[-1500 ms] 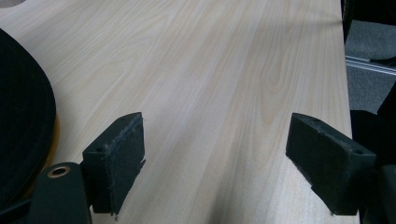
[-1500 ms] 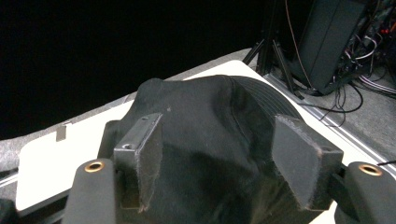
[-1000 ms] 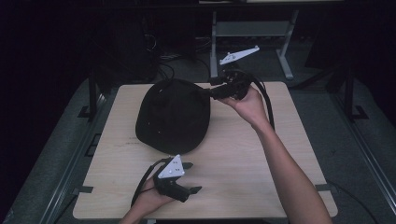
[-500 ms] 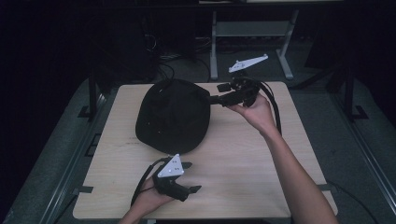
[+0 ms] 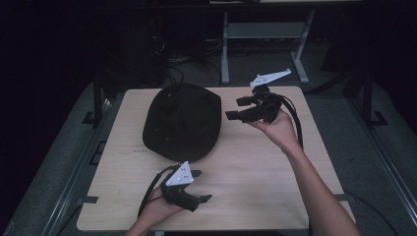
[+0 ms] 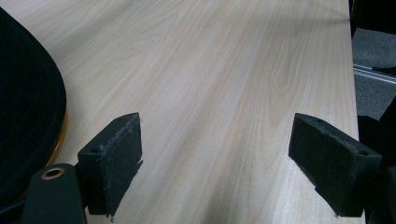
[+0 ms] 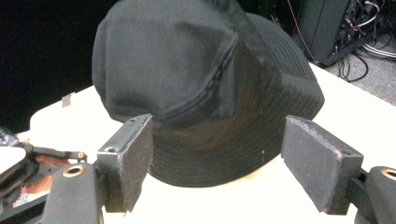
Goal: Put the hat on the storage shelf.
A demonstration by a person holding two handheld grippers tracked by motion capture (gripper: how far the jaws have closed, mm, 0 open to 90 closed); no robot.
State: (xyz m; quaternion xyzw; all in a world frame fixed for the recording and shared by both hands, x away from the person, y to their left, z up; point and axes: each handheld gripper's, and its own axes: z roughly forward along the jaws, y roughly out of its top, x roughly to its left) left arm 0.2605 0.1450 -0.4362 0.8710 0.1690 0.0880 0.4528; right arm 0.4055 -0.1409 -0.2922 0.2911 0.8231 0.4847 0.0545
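Left gripper [image 5: 196, 186], nearest the person, hovers with jaws spread wide and empty above the worktop [image 5: 265, 177], just beside the black hat [image 5: 182, 120]. Farther off, the right gripper [image 5: 237, 108] is likewise wide and empty, facing the hat's brim; pinching that brim squarely would likely grip best.

Two handheld black tongs: the left tongs [image 5: 199, 186] and right tongs [image 5: 235, 108] each carry a pale three-cornered plate and trail black cables. Their jaws are blocky, faced with rough dark pads, beside brass-ringed screw holes. Both forearms are bare of sleeves.
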